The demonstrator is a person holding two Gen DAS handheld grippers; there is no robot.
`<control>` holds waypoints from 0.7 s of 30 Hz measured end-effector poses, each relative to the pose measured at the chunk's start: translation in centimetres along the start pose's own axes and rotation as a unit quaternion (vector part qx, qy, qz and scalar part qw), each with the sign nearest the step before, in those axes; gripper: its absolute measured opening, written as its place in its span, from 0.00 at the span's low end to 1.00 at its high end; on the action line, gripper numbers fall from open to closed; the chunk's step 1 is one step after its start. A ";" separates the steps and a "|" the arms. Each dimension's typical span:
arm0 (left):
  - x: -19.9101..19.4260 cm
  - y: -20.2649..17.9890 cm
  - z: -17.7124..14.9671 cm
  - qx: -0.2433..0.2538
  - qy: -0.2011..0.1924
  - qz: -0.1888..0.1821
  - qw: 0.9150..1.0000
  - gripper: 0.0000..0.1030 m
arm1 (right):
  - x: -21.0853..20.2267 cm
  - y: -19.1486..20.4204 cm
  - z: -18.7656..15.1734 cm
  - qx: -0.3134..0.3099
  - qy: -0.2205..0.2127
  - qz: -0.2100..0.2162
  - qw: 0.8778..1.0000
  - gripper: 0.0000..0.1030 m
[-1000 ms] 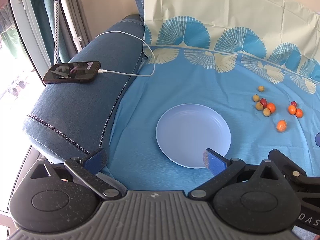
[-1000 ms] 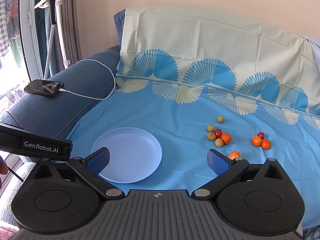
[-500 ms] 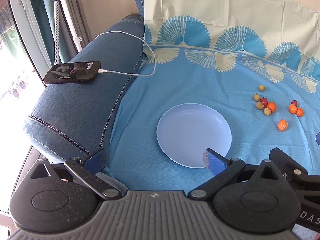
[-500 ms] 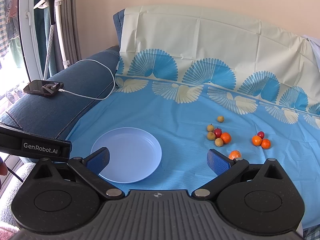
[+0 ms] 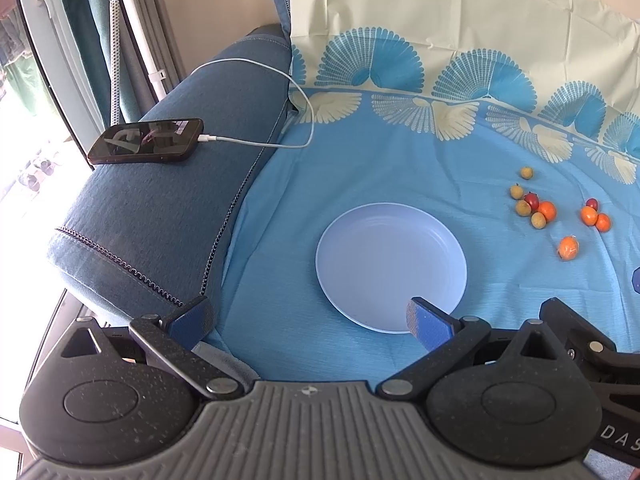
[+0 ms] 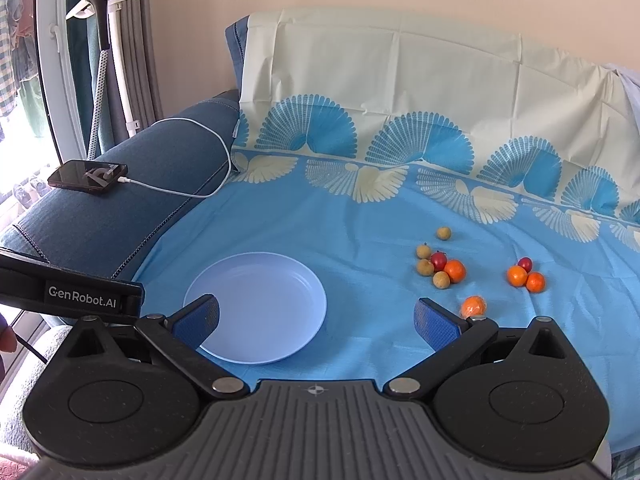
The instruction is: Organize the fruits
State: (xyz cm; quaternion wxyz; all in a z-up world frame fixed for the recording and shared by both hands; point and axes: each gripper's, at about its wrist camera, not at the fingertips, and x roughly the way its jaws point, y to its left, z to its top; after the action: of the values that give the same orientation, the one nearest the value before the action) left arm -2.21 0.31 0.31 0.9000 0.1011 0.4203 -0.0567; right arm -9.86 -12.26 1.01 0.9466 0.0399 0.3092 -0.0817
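Note:
An empty pale blue plate (image 5: 391,266) (image 6: 256,306) lies on the blue cloth (image 5: 400,176) (image 6: 360,232). To its right sit small fruits: several yellowish longans (image 6: 441,279) (image 5: 538,220), red ones (image 6: 439,259) (image 5: 531,200), small oranges (image 6: 517,275) (image 5: 589,215), and one wrapped orange (image 6: 473,306) (image 5: 568,248) nearest the front. My left gripper (image 5: 310,320) is open, holding nothing, just short of the plate's near rim. My right gripper (image 6: 316,318) is open and empty too, its right finger (image 6: 436,326) beside the wrapped orange.
A dark phone (image 5: 146,141) (image 6: 88,176) on a white cable (image 5: 280,80) rests on the blue sofa armrest (image 5: 160,208) at left. A garment steamer (image 6: 100,20) stands by the window. The left gripper's body (image 6: 72,292) shows at the right wrist view's left edge.
Both views have barely shifted; the left wrist view has drifted slightly. Neither gripper has changed its opening, and no fruit has moved.

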 end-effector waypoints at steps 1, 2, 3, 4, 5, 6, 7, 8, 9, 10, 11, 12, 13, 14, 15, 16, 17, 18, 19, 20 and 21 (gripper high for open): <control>0.1 0.0 0.0 0.000 0.001 0.000 1.000 1.00 | 0.0 0.0 0.0 -0.001 0.000 0.000 1.000 1.00; 0.1 0.0 0.0 0.000 0.002 0.000 1.000 1.00 | 0.1 0.0 0.0 -0.001 0.001 0.000 1.000 1.00; 0.2 0.0 0.0 0.001 0.003 0.000 1.000 1.00 | 0.1 0.0 -0.1 -0.001 0.002 0.000 1.000 1.00; 0.3 0.0 0.0 0.001 0.004 0.000 1.000 1.00 | 0.2 -0.1 -0.1 0.008 0.004 0.007 1.000 1.00; 0.3 -0.1 0.0 0.002 0.005 0.000 1.000 1.00 | 0.2 -0.1 -0.1 0.008 0.005 0.007 1.000 1.00; 0.4 -0.1 0.0 0.003 0.006 0.001 1.000 1.00 | 0.3 -0.1 -0.1 0.008 0.005 0.006 1.000 1.00; 0.4 -0.2 0.0 0.004 0.007 0.001 1.000 1.00 | 0.4 -0.3 -0.1 0.015 0.008 0.012 1.000 1.00; 0.5 -0.2 0.0 0.004 0.008 0.002 1.000 1.00 | 0.5 -0.3 -0.2 0.014 0.008 0.011 1.000 1.00; 0.6 -0.2 0.1 0.004 0.009 0.002 1.000 1.00 | 0.5 -0.4 -0.3 0.013 0.007 0.010 1.000 1.00; 0.6 -0.3 0.1 0.005 0.010 0.003 1.000 1.00 | 0.6 -0.4 -0.3 0.009 0.006 0.006 1.000 1.00; 0.7 -0.3 0.1 0.005 0.011 0.003 1.000 1.00 | 0.7 -0.4 -0.3 0.010 0.007 0.008 1.000 1.00; 0.7 -0.4 0.1 0.006 0.012 0.004 1.000 1.00 | 0.8 -0.4 -0.4 0.010 0.008 0.008 1.000 1.00; 0.8 -0.5 0.2 0.007 0.013 0.004 1.000 1.00 | 0.9 -0.4 -0.3 0.013 0.009 0.010 1.000 1.00; 0.8 -0.6 0.2 0.008 0.014 0.004 1.000 1.00 | 0.9 -0.4 -0.3 0.015 0.009 0.012 1.000 1.00; 0.9 -0.8 0.3 0.010 0.014 0.005 1.000 1.00 | 1.0 -0.4 -0.3 0.017 0.010 0.012 1.000 1.00; 1.0 -0.9 0.3 0.011 0.015 0.006 1.000 1.00 | 1.1 -0.5 -0.3 0.019 0.010 0.012 1.000 1.00; 1.0 -1.1 0.4 0.013 0.016 0.006 1.000 1.00 | 1.2 -0.6 -0.3 0.018 0.010 0.008 1.000 1.00; 1.1 -1.3 0.5 0.016 0.017 0.006 1.000 1.00 | 1.2 -0.8 -0.4 0.022 0.009 0.007 1.000 1.00; 1.2 -1.5 0.6 0.018 0.018 0.006 1.000 1.00 | 1.3 -1.0 -0.4 0.025 0.008 0.006 1.000 1.00; 1.3 -1.8 0.7 0.021 0.020 0.006 1.000 1.00 | 1.4 -1.2 -0.4 0.030 0.009 0.005 1.000 1.00; 1.4 -2.1 0.7 0.024 0.021 0.006 0.999 1.00 | 1.5 -1.6 -0.4 0.034 0.009 0.002 0.999 1.00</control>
State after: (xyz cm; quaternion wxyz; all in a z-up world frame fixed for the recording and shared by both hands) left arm -1.17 -1.88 -0.57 0.8888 0.1262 0.4366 -0.0596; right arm -9.18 -13.94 -0.24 0.9421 0.0739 0.3146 -0.0899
